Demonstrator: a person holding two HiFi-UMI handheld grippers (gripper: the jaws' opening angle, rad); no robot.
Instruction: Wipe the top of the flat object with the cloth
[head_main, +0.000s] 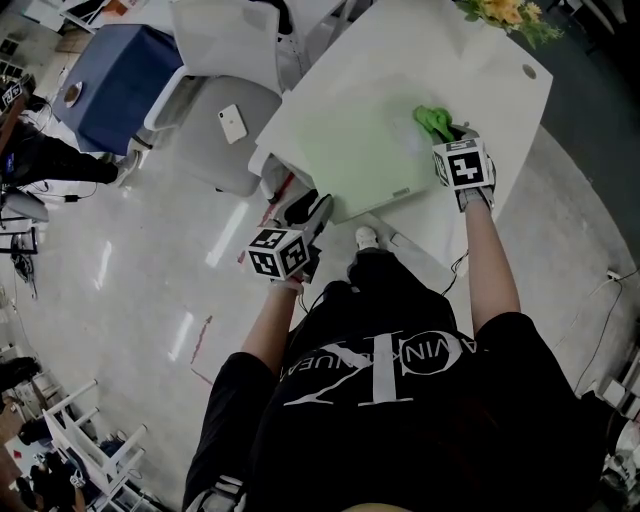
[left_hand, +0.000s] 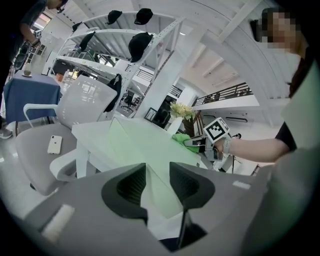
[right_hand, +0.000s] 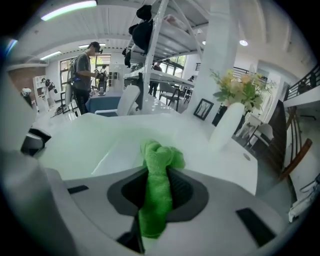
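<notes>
The flat object (head_main: 350, 150), a thin pale green sheet, lies flat on the white tabletop (head_main: 480, 60) with one corner pointing toward the person. The right gripper (head_main: 452, 135) has its jaws clamped on the green cloth (head_main: 432, 120). The right gripper view shows a strip of the cloth (right_hand: 157, 185) pinched between the pads, with a bunched end sticking out ahead of them. That loose wad is presumably left free so that the soft cloth, not the hard jaws, meets the surface. It sits at the sheet's far right corner, pressed low, and it looks to be touching the sheet right at its edge. This suits a stroke that starts from one side and sweeps across. The left gripper (head_main: 318, 212) hangs just off the near edge of the tabletop. Its jaws stand apart and grip nothing. In the left gripper view the near corner of the sheet (left_hand: 150, 145) shows through the gap between the jaws, but neither pad presses on it. It seems to be kept close so it could steady the light sheet if the wiping drags it, which is the likeliest upset here. Most of the sheet's top appears yet to be wiped.
</notes>
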